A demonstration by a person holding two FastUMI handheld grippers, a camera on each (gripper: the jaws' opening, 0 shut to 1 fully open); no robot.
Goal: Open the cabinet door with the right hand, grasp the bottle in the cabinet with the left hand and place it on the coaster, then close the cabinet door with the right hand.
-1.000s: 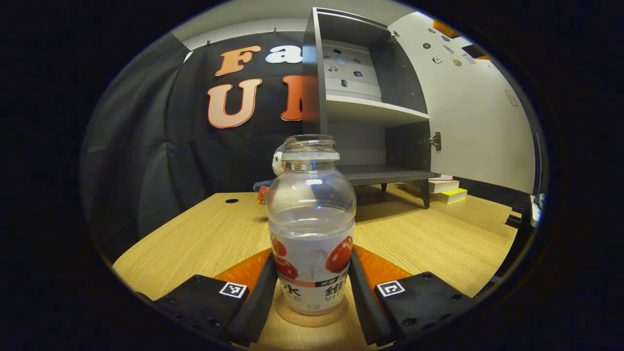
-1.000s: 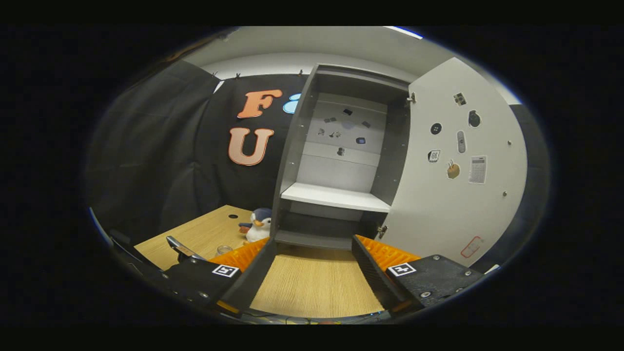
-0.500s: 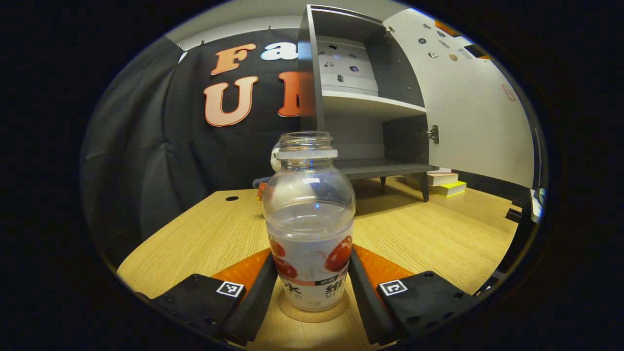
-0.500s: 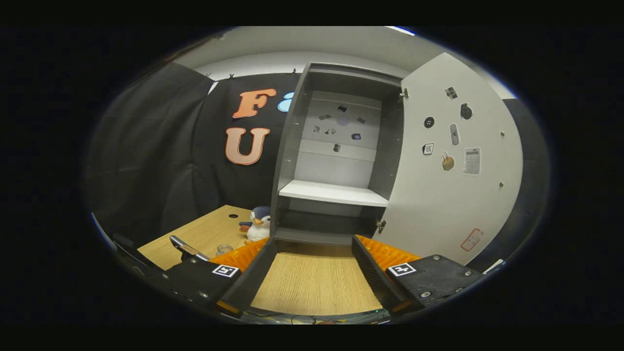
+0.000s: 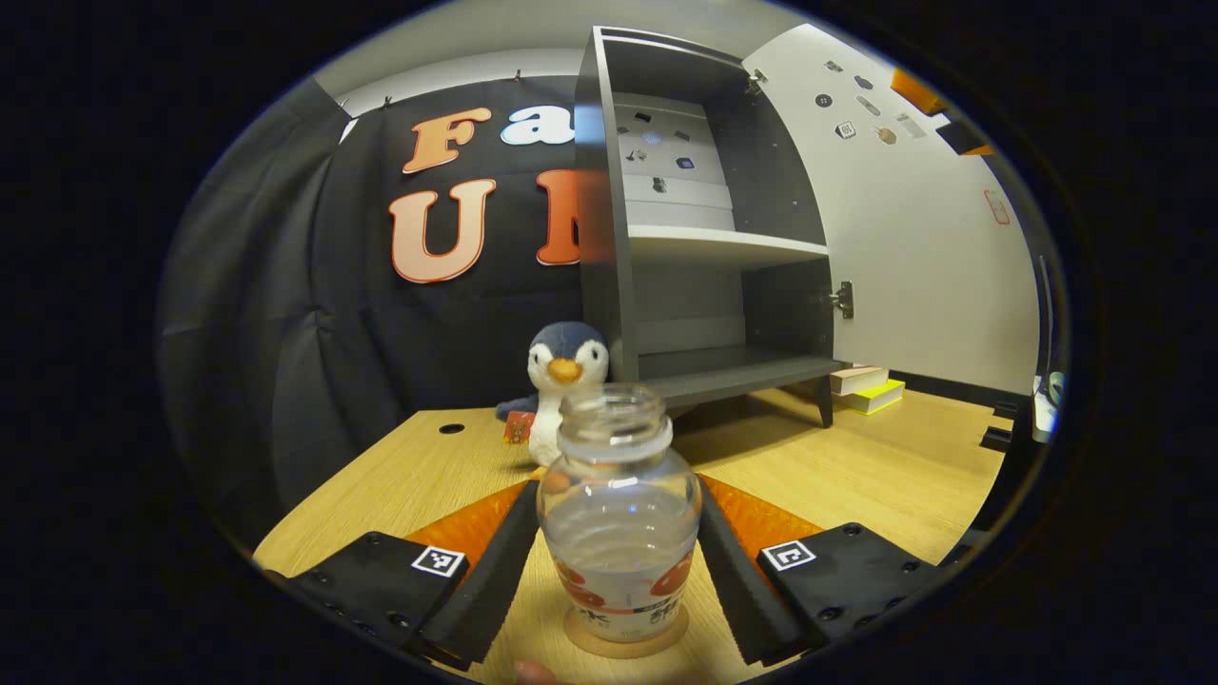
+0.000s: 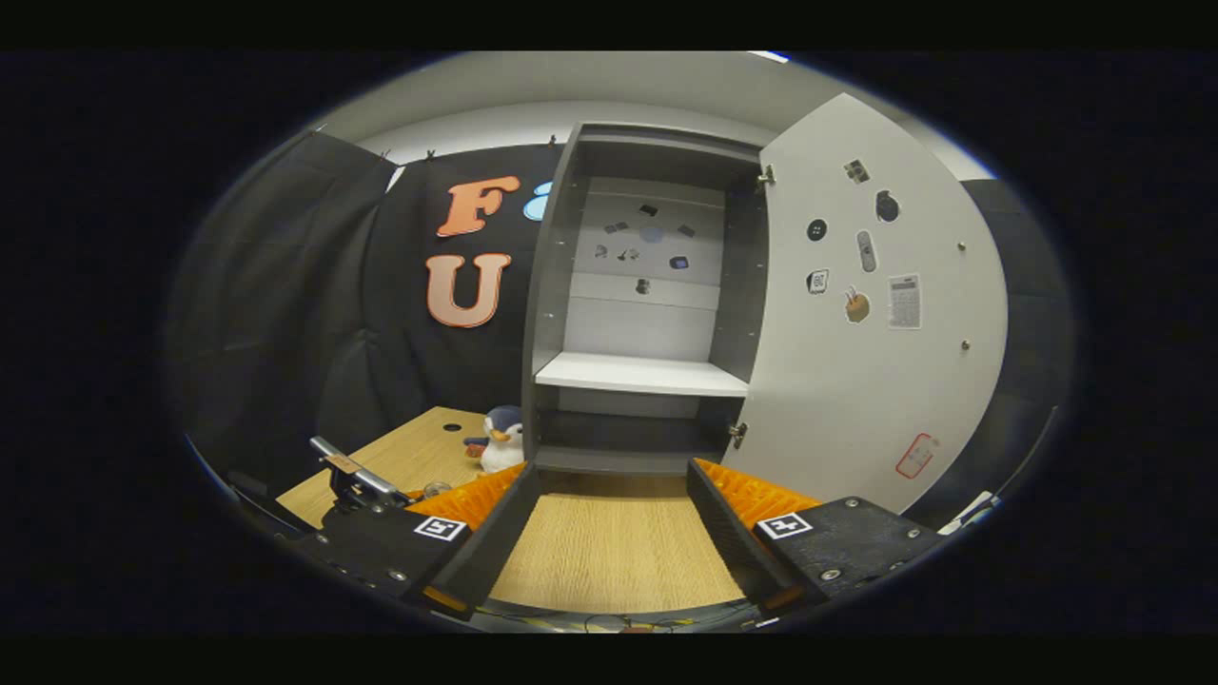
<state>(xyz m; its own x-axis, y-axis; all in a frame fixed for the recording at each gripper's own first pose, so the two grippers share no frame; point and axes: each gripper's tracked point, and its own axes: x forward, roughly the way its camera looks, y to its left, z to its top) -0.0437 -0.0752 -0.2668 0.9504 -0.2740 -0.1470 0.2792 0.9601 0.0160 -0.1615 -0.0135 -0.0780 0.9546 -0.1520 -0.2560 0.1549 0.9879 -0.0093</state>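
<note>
Open cabinet [image 6: 638, 314] standing at twelve o'clock in the right gripper view, shelves bare, pale cabinet door [image 6: 875, 314] swung wide at two o'clock and not yet closed. Wooden table [image 5: 856, 466] spreading below in the left gripper view, plush penguin [image 5: 563, 376] sitting at eleven o'clock of the bottle, just beside the cabinet's side wall. Clear plastic bottle [image 5: 618, 528] upright on the round coaster [image 5: 623, 639] at six o'clock, uncapped, partly filled. Likely light, thin-walled and smooth, prone to dent or slip under a hard squeeze and to spill if tipped; best taken low on the labelled belly, level. Left tongs [image 5: 618, 571] spread about bottle-wide, flanking the body closely on both sides; contact too close to call, so grip or release not certain. Right tongs [image 6: 614, 533] parted wide over bare table, holding nothing, touching nothing, well short of the door.
</note>
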